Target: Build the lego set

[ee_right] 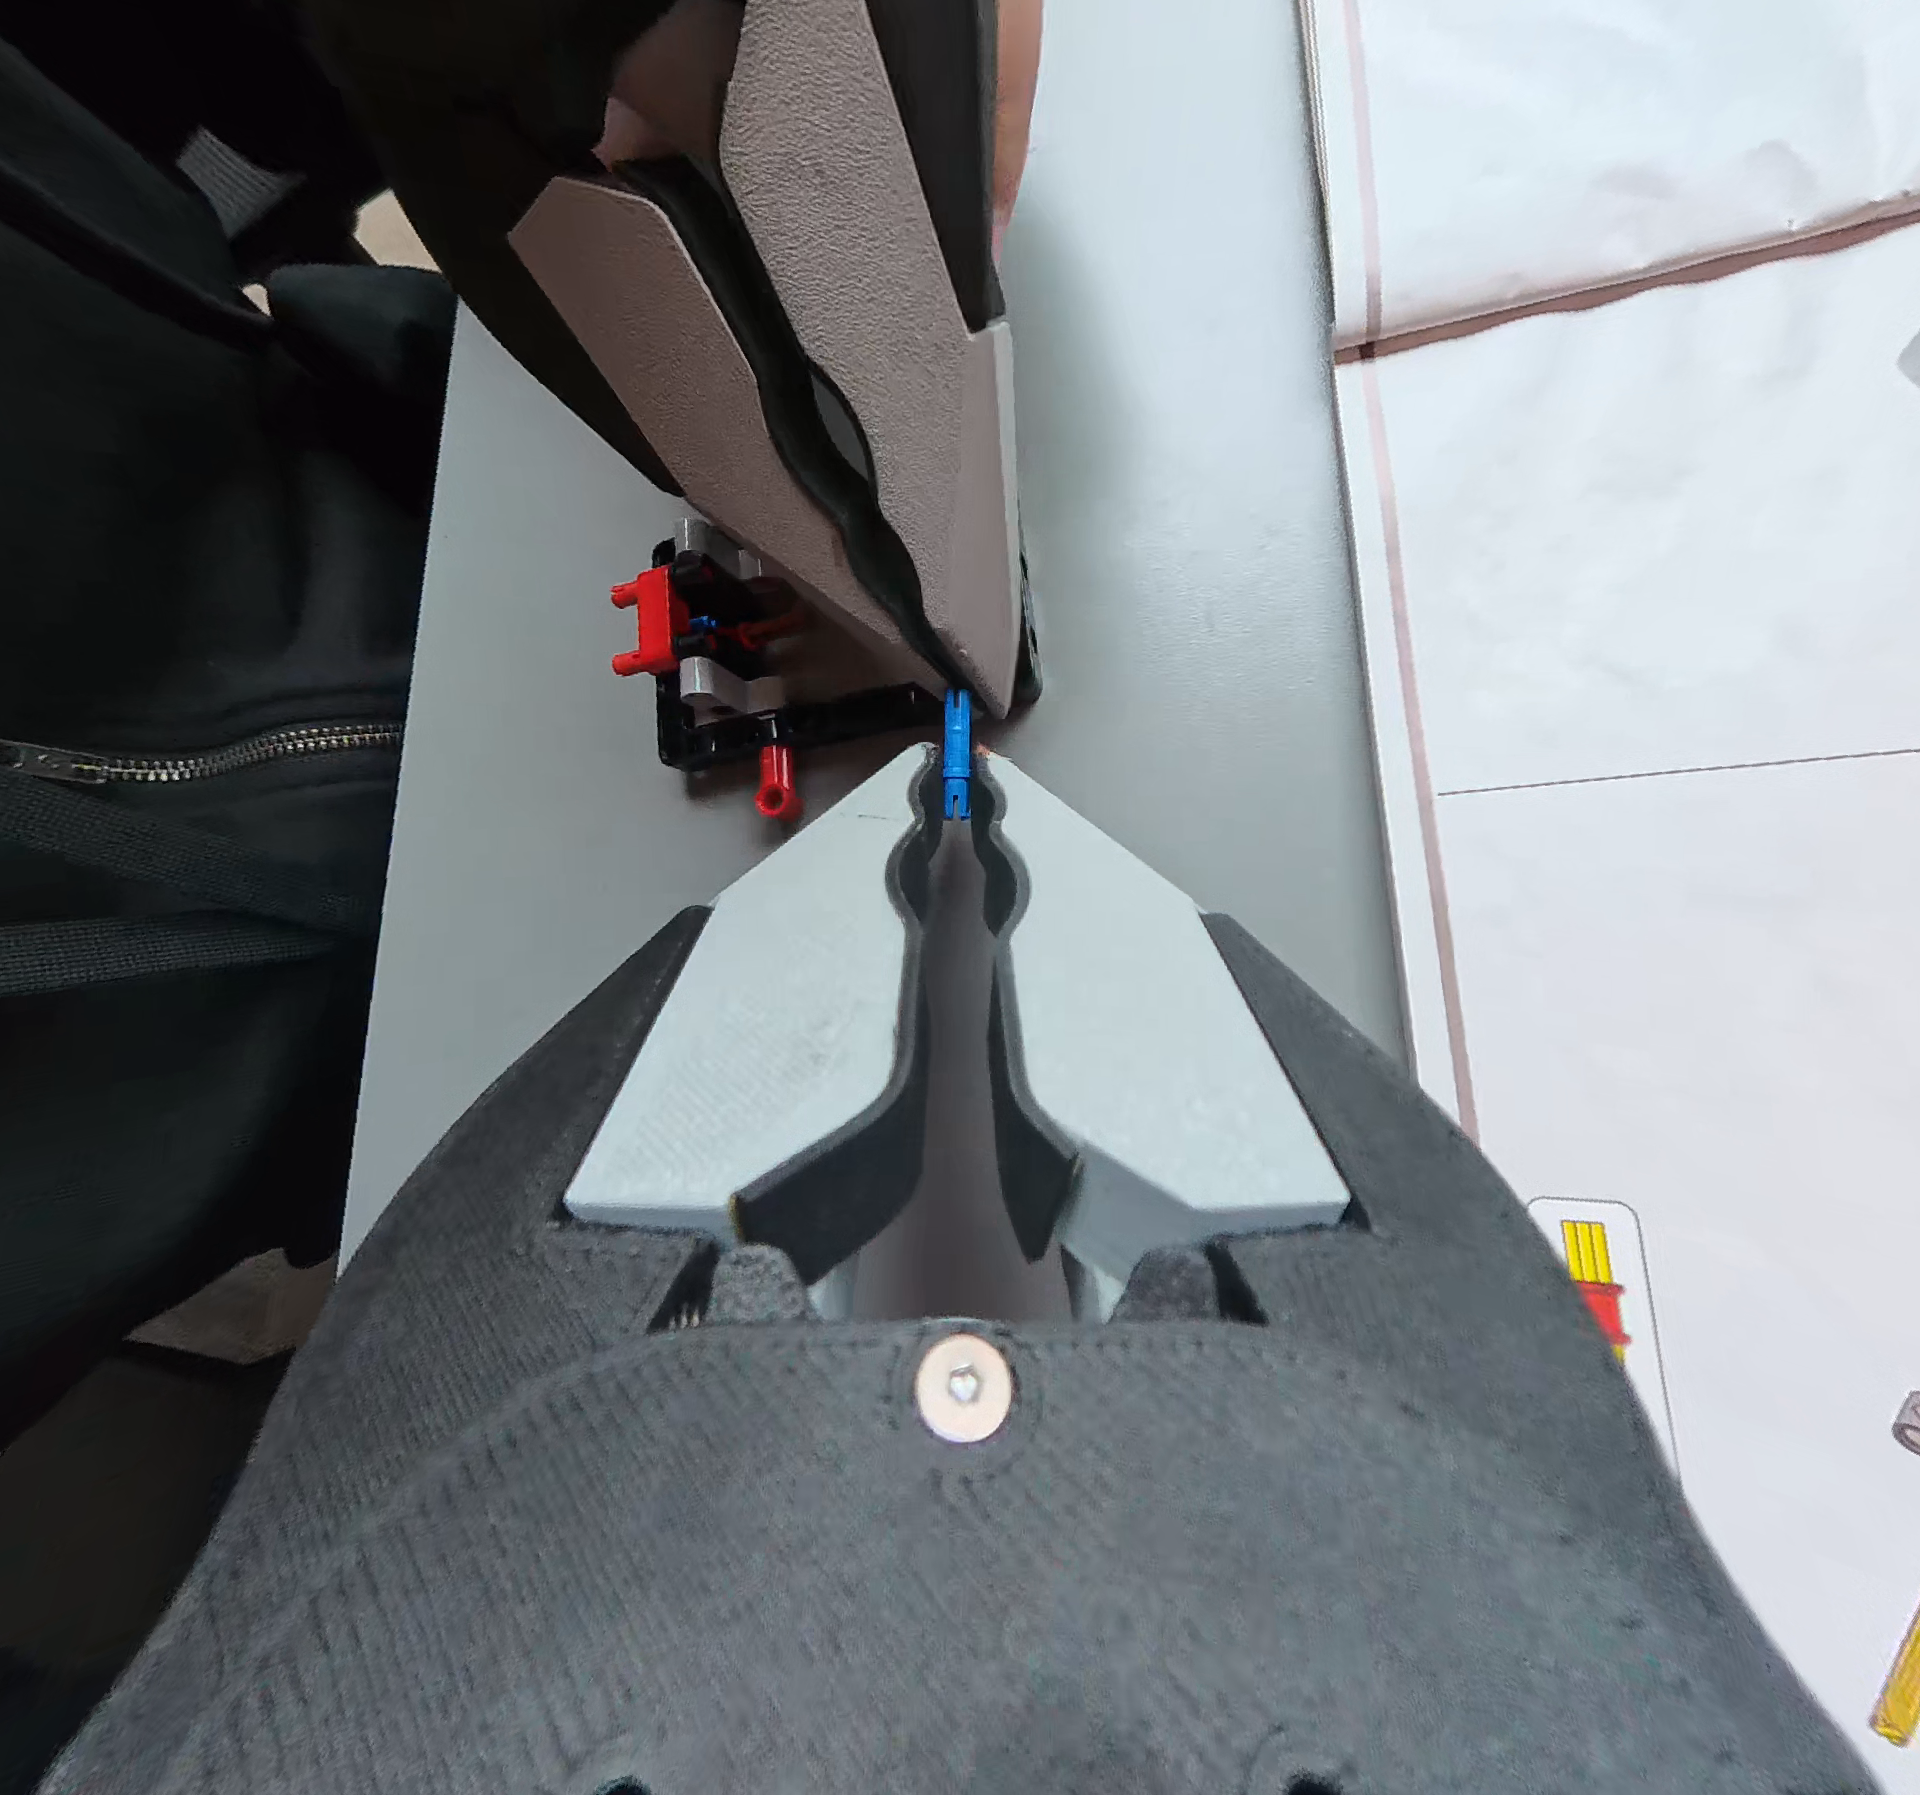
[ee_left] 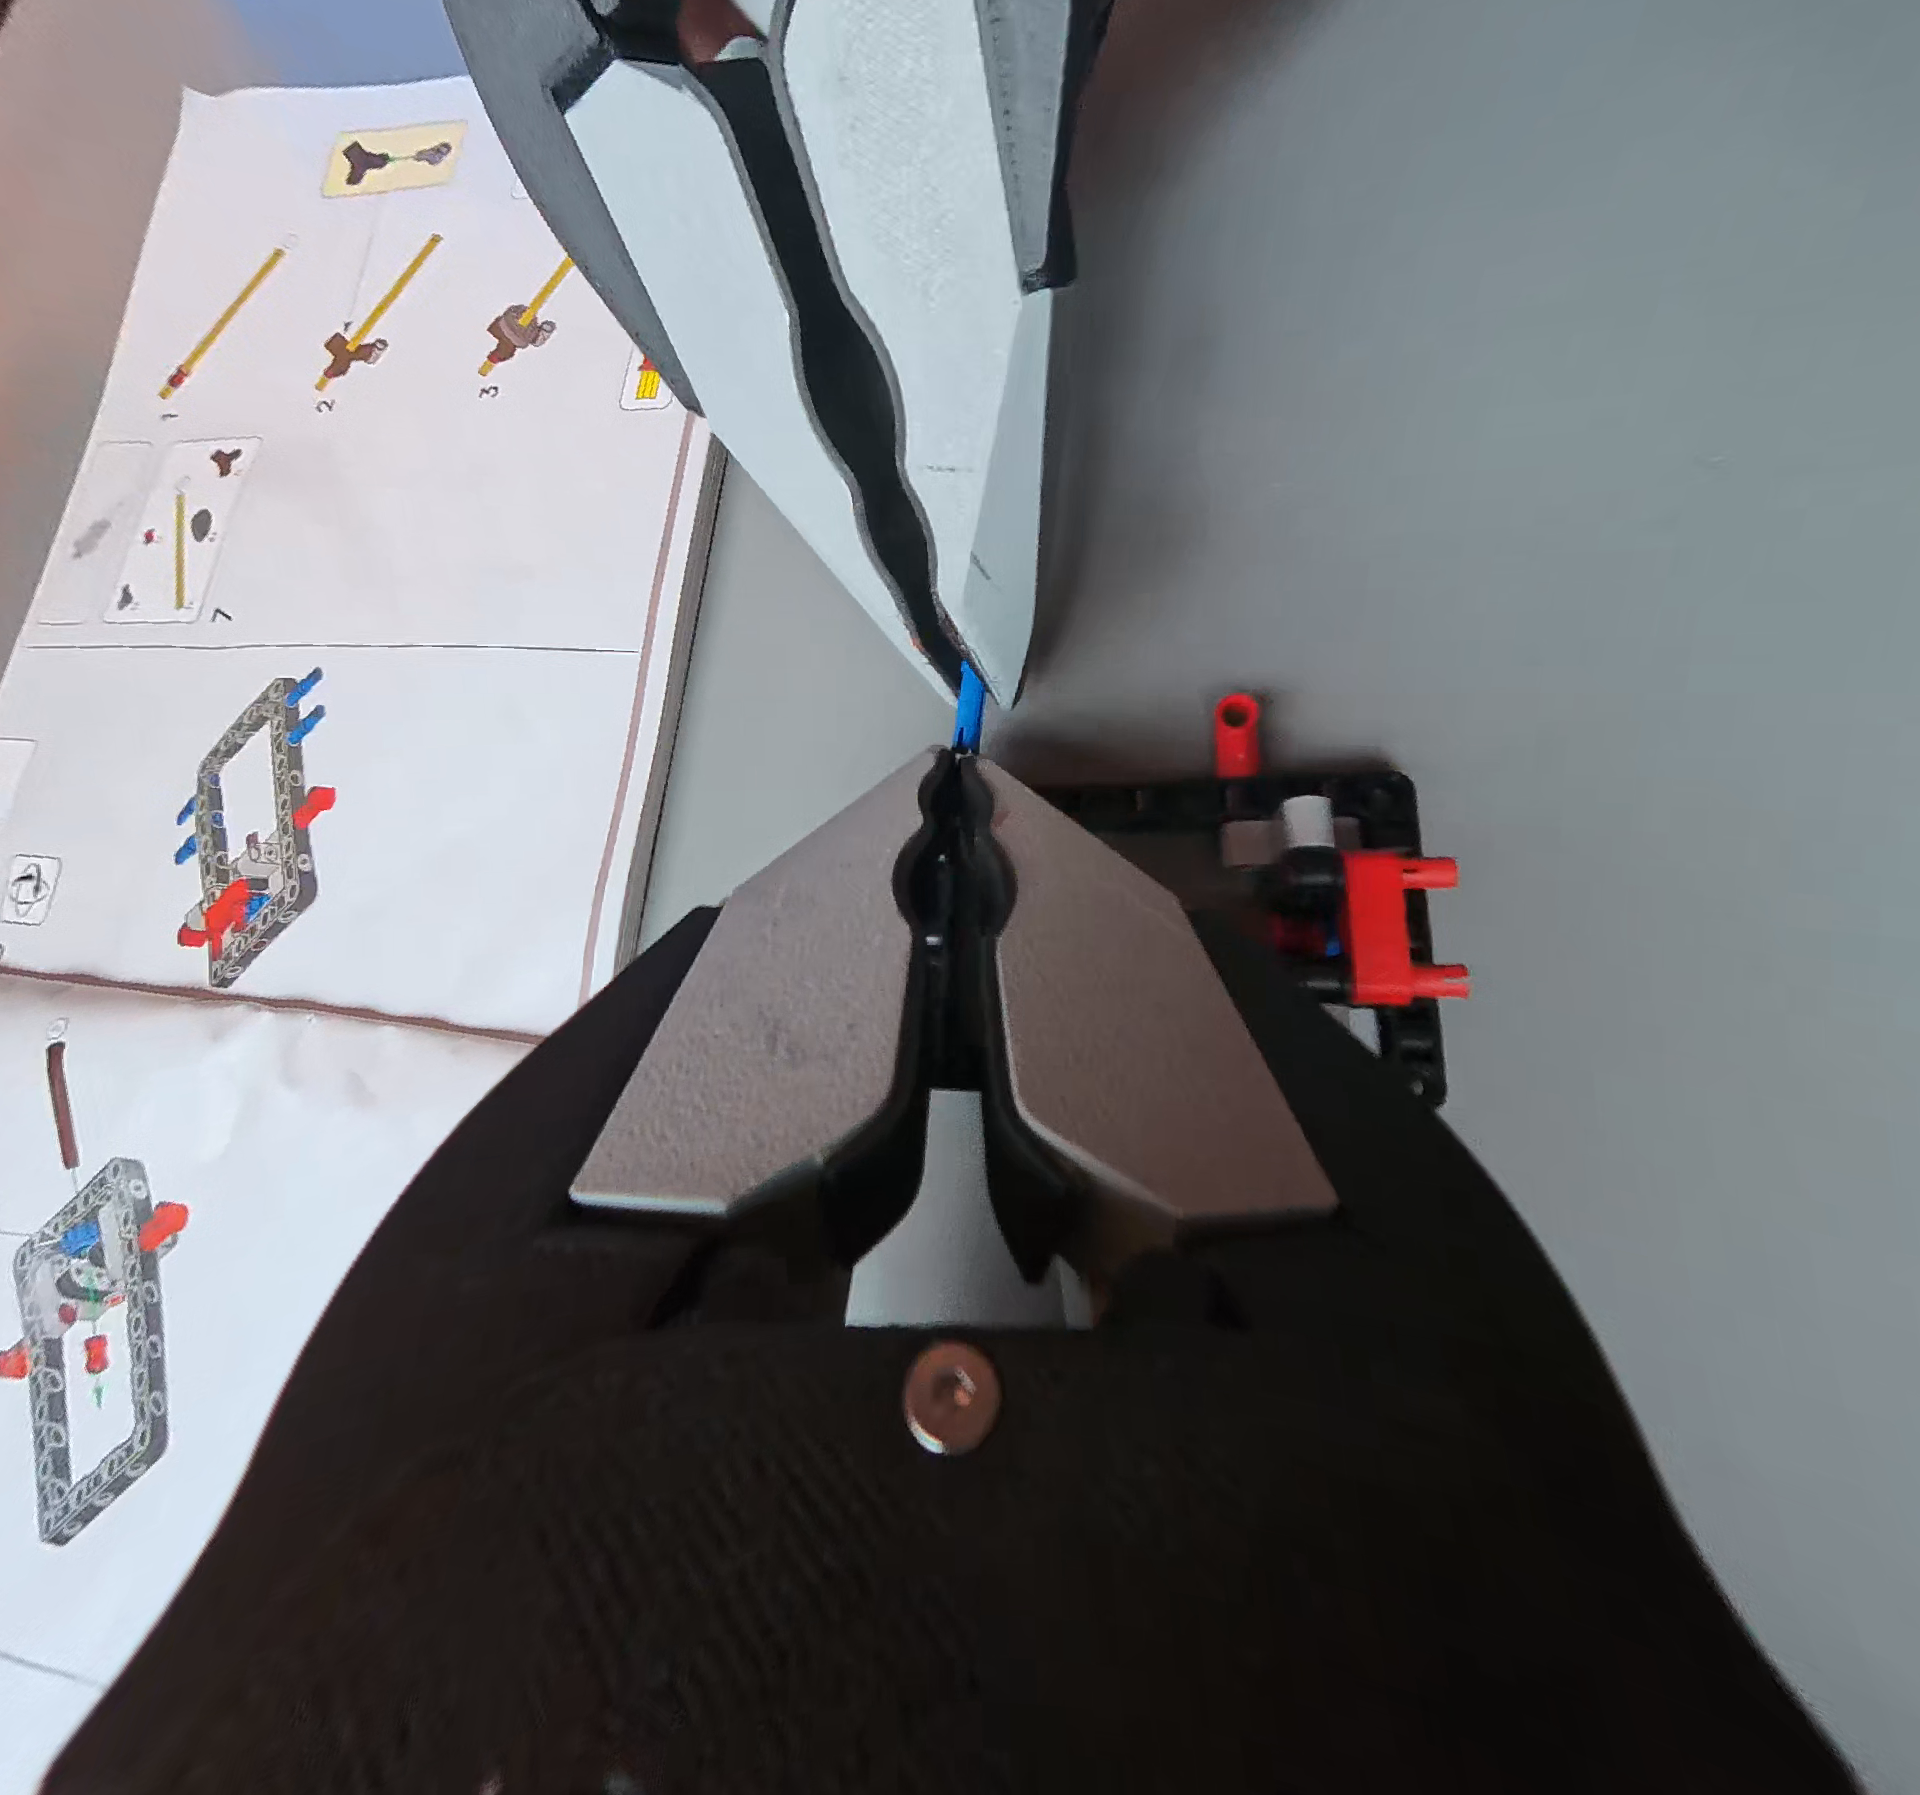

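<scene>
Left claw (ee_left: 954, 766) closed on blue pin (ee_left: 967, 706) | right claw (ee_right: 957, 771) gripped same pin | black frame (ee_left: 1397, 914) lay on table (ee_left: 1558, 395) | manual (ee_left: 364, 550) beside.

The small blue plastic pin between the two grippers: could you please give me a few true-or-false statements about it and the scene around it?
1. The small blue plastic pin is gripped at both ends, by the left gripper and the right gripper. True.
2. The pin is already plugged into the black rectangular beam frame. False: it is held in the air, apart from the frame.
3. The frame lies flat on the grey table. True.
4. The open paper instruction booklet lies under the frame. False: it lies beside it on the table.
5. The frame carries only black parts. False: red connector pieces are attached.
</scene>
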The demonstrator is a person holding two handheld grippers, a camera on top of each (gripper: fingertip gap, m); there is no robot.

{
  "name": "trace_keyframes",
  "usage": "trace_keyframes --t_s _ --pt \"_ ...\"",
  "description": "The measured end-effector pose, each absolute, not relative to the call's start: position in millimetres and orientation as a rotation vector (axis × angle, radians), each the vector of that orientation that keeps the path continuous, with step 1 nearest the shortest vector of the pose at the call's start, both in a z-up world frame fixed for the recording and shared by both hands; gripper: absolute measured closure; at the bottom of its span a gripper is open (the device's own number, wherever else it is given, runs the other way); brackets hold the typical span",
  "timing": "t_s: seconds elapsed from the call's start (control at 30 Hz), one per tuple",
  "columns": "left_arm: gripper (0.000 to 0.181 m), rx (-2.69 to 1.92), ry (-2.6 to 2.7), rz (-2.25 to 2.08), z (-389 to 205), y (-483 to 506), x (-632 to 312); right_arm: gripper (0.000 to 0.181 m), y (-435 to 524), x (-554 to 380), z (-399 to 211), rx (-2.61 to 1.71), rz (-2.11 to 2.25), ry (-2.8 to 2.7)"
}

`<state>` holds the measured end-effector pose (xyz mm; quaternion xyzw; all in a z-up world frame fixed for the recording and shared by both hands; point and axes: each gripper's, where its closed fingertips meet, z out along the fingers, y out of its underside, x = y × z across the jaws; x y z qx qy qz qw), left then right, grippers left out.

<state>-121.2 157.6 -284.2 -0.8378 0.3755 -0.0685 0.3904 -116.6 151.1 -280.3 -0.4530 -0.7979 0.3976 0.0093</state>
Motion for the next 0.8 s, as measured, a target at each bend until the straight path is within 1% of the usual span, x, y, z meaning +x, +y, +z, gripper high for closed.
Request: trace_keyframes --t_s 0.33,0.47,0.53,0.63,0.67,0.73,0.8 --pt "0.178 -2.093 0.958 -0.128 -280.0 158.6 -121.8 0.179 150.9 -116.8 -280.3 -1.504 1.365 -2.466" --pt "0.172 -2.086 0.947 -0.137 -278.1 158.6 -122.8 0.179 149.4 -115.8 -279.9 -1.513 1.4 -2.468" --pt "0.175 -2.076 0.96 -0.138 -277.6 157.8 -121.1 0.179 149.8 -115.9 -279.0 -1.516 1.412 -2.462" --pt "0.17 -2.061 0.982 -0.148 -277.0 156.1 -116.6 0.179 151.1 -116.2 -280.3 -1.526 1.409 -2.458" --pt "0.17 -2.057 0.98 -0.149 -276.4 156.4 -116.4 0.179 149.9 -115.7 -280.0 -1.523 1.419 -2.463" --pt "0.178 -2.06 0.987 -0.156 -277.4 155.5 -116.5 0.179 146.8 -115.8 -278.3 -1.497 1.435 -2.466" --pt "0.179 -2.06 1.002 -0.139 -279.2 154.7 -116.6 0.179 146.7 -116.1 -279.2 -1.488 1.419 -2.467"
